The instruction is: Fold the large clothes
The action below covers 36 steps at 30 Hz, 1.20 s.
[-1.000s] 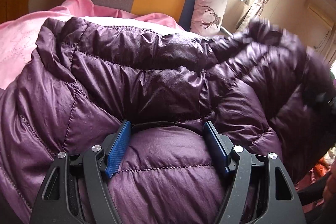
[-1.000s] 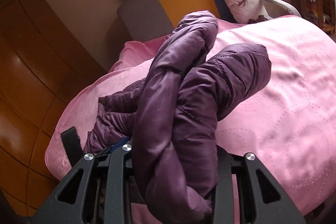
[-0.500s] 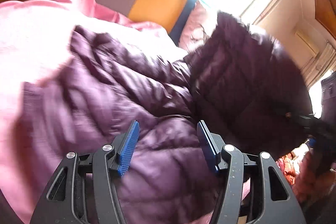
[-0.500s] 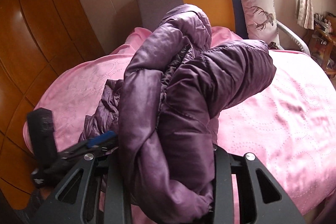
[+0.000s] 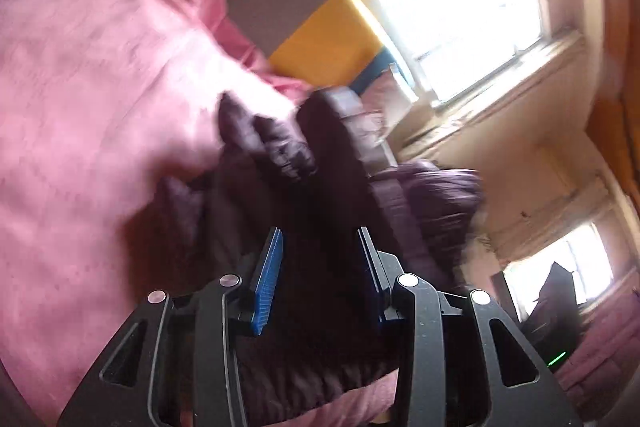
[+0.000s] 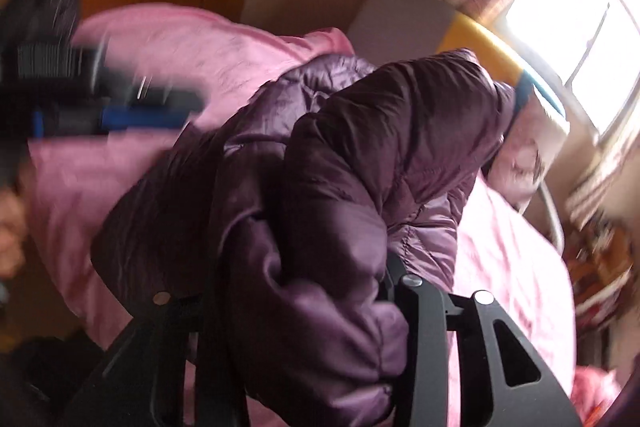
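- Left wrist view: left gripper [image 5: 320, 279] has dark fabric of the purple down jacket [image 5: 280, 155] between its blue fingers [image 5: 269, 279], and they are closing. Blur and shadow hide whether the pads bite yet. Jacket sits bunched on the pink bedspread [image 5: 92, 75], partly lifted toward the right.
- Advice here: let the fingers seat on one clean edge, not a thick wad, before pulling.
- Right wrist view: right gripper [image 6: 296, 291] has a fat roll of jacket [image 6: 380, 131] stuffed between its fingers; the jaws are opening, but fabric looks wedged in, so I read it as still pinched. The left gripper [image 6: 112, 107] shows blurred at far left over the bedspread [image 6: 200, 47].
- Advice: keep both grips level, spread the bundle flat on the bed, then fold. Puffy nylon slips; go slow.
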{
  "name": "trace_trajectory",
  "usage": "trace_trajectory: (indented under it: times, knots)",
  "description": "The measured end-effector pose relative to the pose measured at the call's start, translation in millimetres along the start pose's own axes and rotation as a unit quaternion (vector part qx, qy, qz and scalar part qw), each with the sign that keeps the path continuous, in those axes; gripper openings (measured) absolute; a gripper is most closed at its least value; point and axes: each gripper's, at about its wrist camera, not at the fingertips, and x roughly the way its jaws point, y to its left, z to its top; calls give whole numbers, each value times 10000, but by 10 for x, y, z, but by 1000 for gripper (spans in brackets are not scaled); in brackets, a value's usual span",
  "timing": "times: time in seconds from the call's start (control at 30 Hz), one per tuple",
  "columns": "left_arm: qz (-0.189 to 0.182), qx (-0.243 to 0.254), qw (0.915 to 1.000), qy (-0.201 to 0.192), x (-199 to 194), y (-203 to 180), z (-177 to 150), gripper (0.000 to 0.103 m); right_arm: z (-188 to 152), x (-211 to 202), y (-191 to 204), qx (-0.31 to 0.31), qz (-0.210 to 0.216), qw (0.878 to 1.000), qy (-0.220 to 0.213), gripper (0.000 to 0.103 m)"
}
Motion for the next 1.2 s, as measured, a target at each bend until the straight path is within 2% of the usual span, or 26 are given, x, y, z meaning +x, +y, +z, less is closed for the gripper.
trace_trajectory:
  times: [0.03,0.07,0.13,0.2,0.23,0.27,0.33,0.37,0.4,0.47,0.53,0.63,0.67,0.73,0.8,0.83,0.9,0.97,1.0,1.03,1.1,1.2]
  knots:
    - [-106,142,9998,-19,-48,-80,32,42,-20,50,149,-261,-94,9996,-42,39]
    - [-203,270,9994,-28,-70,-160,68,56,-45,90,245,-423,-168,9989,-81,39]
    - [-460,490,9977,-11,-98,-313,155,71,-112,158,408,-787,-384,9960,-196,41]
    - [-564,779,9953,137,-51,-498,208,76,-160,190,526,-1021,-542,9929,-298,43]
    - [-644,906,9933,305,24,-584,232,85,-183,195,561,-1085,-581,9918,-334,44]
    - [-642,1069,9908,534,132,-685,254,87,-200,196,582,-1135,-620,9908,-394,46]
    - [-401,1341,9868,809,268,-788,256,87,-237,191,588,-1168,-643,9896,-546,52]
    - [-240,1449,9845,960,376,-822,269,84,-248,209,575,-1139,-653,9898,-552,53]
    - [-143,1460,9819,1197,515,-809,304,79,-250,212,560,-1116,-640,9899,-597,59]
    - [128,1439,9782,1492,725,-756,339,53,-263,157,542,-1043,-519,9899,-808,69]
    - [190,1212,9737,1921,939,-638,354,49,-220,73,549,-985,-232,9894,-1041,77]
    - [231,1029,9715,2123,1052,-550,412,49,-233,6,529,-1025,-40,9873,-1210,83]
    - [207,1026,9713,2136,1069,-574,423,45,-231,-25,511,-988,50,9873,-1242,84]
    - [240,1112,9704,2129,1061,-656,426,26,-227,-141,396,-808,439,9872,-1301,87]
    - [262,1085,9712,2104,1094,-690,460,21,-254,-320,126,-351,1208,9825,-1370,91]
    - [276,1085,9715,2090,1107,-698,509,20,-289,-410,-83,16,1676,9762,-1379,91]
    - [263,1036,9723,2079,1092,-652,545,19,-407,-508,-533,787,2331,9600,-1334,88]
    - [221,966,9733,2072,1070,-616,569,19,-562,-478,-931,1431,2410,9519,-1240,72]
    - [205,923,9739,2063,1063,-593,580,19,-624,-430,-1064,1642,2360,9508,-1156,56]
    - [202,885,9744,2057,1047,-595,576,19,-691,-332,-1213,1881,2222,9514,-1007,48]
    - [225,887,9743,2060,1019,-584,588,17,-758,-155,-1384,2185,2092,9493,-855,46]
    - [268,766,9751,2065,948,-562,629,16,-732,4,-1344,2238,2332,9437,-700,40]
